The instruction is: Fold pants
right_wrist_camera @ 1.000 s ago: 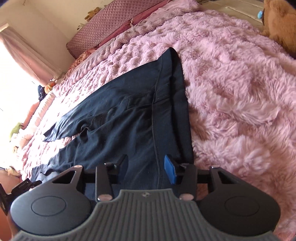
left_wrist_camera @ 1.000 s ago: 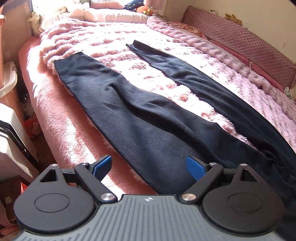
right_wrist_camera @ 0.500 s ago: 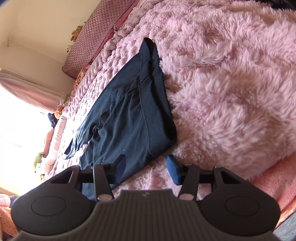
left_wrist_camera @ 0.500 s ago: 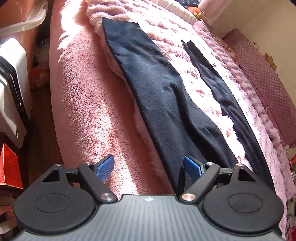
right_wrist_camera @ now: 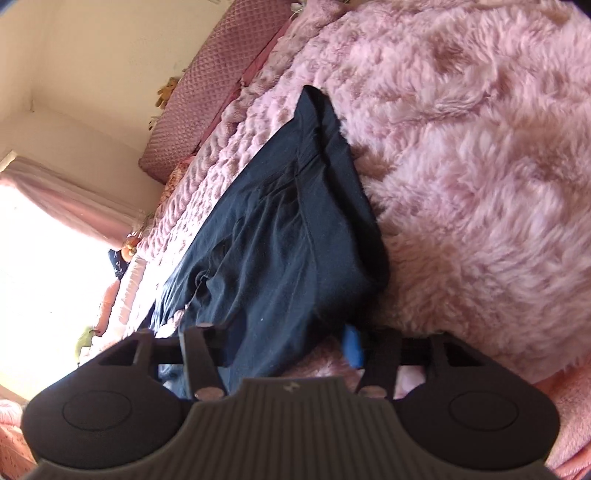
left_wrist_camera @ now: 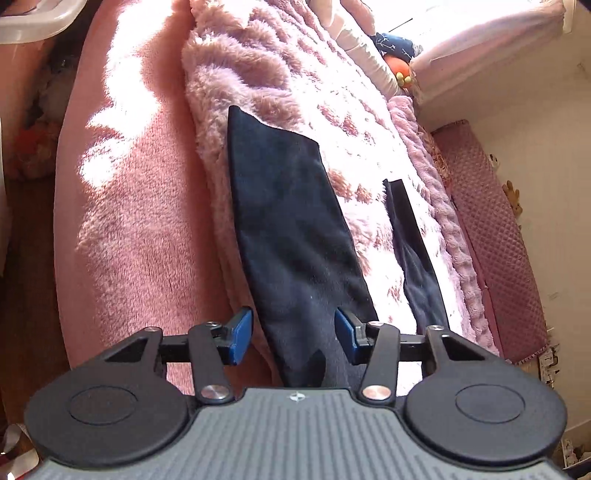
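Dark navy pants lie flat on a fluffy pink blanket (left_wrist_camera: 295,74). The left wrist view shows the near leg (left_wrist_camera: 291,229) running away to its hem, with the far leg (left_wrist_camera: 413,251) to its right. My left gripper (left_wrist_camera: 293,336) straddles the near leg low down. Its jaws are closing, and a gap still shows at the left pad (left_wrist_camera: 242,336). In the right wrist view the waist end of the pants (right_wrist_camera: 288,229) lies ahead. My right gripper (right_wrist_camera: 286,343) is over the waist's near corner, its jaws opening. The cloth lies between them, unpressed.
The bed's pink side cover (left_wrist_camera: 129,221) drops to the floor at the left, where a white plastic item (left_wrist_camera: 33,18) stands. A quilted pink cushion (left_wrist_camera: 495,240) runs along the far wall. An orange plush toy (left_wrist_camera: 397,68) sits near the pillows. Fluffy blanket (right_wrist_camera: 480,147) spreads right of the waist.
My left gripper swung along the bed edge toward the hem and its jaws narrowed around the near leg. My right gripper sank toward the waist corner and its jaws widened.
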A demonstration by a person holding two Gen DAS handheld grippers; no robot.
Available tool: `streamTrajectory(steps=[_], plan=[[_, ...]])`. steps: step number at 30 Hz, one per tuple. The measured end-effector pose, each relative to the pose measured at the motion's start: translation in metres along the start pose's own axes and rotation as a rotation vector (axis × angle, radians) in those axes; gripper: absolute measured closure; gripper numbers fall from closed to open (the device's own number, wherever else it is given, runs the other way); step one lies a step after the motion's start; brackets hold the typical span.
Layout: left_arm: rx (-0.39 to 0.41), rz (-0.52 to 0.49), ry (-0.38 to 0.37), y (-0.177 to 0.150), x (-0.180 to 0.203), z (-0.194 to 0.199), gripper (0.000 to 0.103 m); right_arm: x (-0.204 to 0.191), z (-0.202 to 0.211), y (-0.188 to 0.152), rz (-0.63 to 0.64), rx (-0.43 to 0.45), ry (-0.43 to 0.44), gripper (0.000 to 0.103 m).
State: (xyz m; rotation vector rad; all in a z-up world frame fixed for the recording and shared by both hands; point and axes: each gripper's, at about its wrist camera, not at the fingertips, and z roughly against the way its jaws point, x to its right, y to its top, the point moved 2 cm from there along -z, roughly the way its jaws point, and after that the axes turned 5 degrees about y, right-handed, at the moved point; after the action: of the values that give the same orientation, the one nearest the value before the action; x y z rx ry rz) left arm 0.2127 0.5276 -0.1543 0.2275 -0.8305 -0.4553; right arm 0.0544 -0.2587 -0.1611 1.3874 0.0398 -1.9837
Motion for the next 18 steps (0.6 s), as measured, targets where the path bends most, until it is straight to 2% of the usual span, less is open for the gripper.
streamTrajectory(steps=[1,4,6,7,9,11,12,14,16,17,18], plan=[[0.009,-0.013,0.008,0.008,0.001,-0.002,0.056,-0.003,-0.004,-0.002,0.009,-0.015,0.005,0.027],[0.037,-0.02,0.038,0.031,-0.001,-0.014,0.056,-0.012,-0.014,-0.004,0.057,-0.015,-0.046,0.026],[0.02,0.052,0.007,0.044,-0.011,-0.025,0.056,-0.015,-0.018,-0.005,0.071,0.003,-0.06,0.026],[0.012,0.089,-0.015,0.048,-0.015,-0.03,0.056,-0.016,-0.019,-0.005,0.072,0.01,-0.07,0.03],[-0.003,0.141,-0.082,0.056,-0.022,-0.04,0.055,-0.016,-0.018,-0.006,0.063,0.034,-0.133,0.049],[0.0,0.138,-0.138,0.065,-0.024,-0.048,0.049,-0.013,-0.015,-0.006,0.06,0.047,-0.19,0.079],[0.004,0.134,-0.155,0.069,-0.025,-0.051,0.049,-0.01,-0.013,-0.007,0.057,0.053,-0.201,0.082],[0.02,0.193,-0.196,0.074,-0.032,-0.056,0.051,-0.004,-0.01,-0.007,0.02,0.073,-0.189,0.092],[0.036,0.343,-0.228,0.079,-0.045,-0.061,0.063,0.002,-0.006,-0.008,-0.028,0.099,-0.161,0.097],[0.032,0.413,-0.232,0.081,-0.052,-0.064,0.077,0.004,-0.006,-0.008,-0.036,0.106,-0.145,0.101],[0.028,0.439,-0.235,0.083,-0.055,-0.066,0.093,0.005,-0.007,-0.009,-0.038,0.113,-0.124,0.102]])
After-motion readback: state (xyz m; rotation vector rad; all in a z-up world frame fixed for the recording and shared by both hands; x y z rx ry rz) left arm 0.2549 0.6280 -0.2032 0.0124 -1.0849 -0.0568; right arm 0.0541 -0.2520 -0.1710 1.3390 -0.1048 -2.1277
